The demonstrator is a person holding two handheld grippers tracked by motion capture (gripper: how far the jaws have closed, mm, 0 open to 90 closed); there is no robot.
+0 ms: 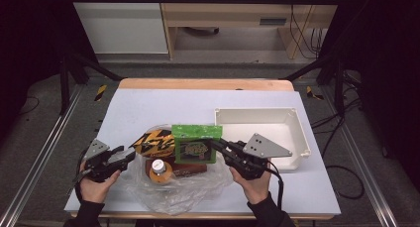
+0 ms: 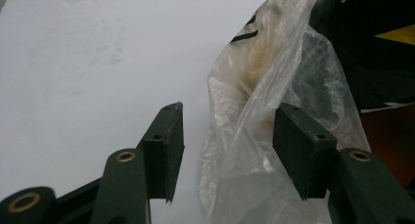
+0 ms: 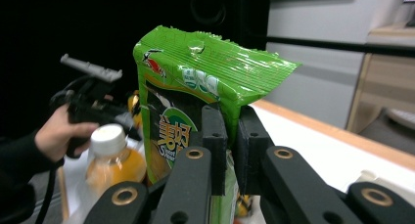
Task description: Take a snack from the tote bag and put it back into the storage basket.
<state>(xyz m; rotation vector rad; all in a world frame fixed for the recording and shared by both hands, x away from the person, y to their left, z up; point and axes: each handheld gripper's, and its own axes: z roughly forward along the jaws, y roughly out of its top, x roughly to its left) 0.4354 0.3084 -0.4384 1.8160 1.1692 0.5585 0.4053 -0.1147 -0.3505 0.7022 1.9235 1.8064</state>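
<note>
Dark surroundings framed a pale table (image 1: 148, 108) with a wooden far edge; a white tray (image 1: 297, 133) stood at its right side. Right gripper (image 1: 220, 143): its fingers (image 3: 214, 136) were pressed together on the edge of a green snack packet (image 1: 196, 143), pinching it and holding it upright above the clear plastic bag (image 1: 173, 192); the packet's lower part was cut off behind the fingers in the right gripper view. Left gripper (image 1: 130, 156): its fingers (image 2: 165, 141) stood spread on either side of a raised fold of the bag's film; whether the pads pressed the film could not be told; one finger lay partly behind the plastic. An orange drink bottle with a white cap (image 1: 158, 167) lay in the bag near the packet, its label unreadable; a black and yellow packet (image 1: 154, 142) lay just beside it, its print blurred and partly covered by film; a brown item beneath the green packet was too hidden to identify.
</note>
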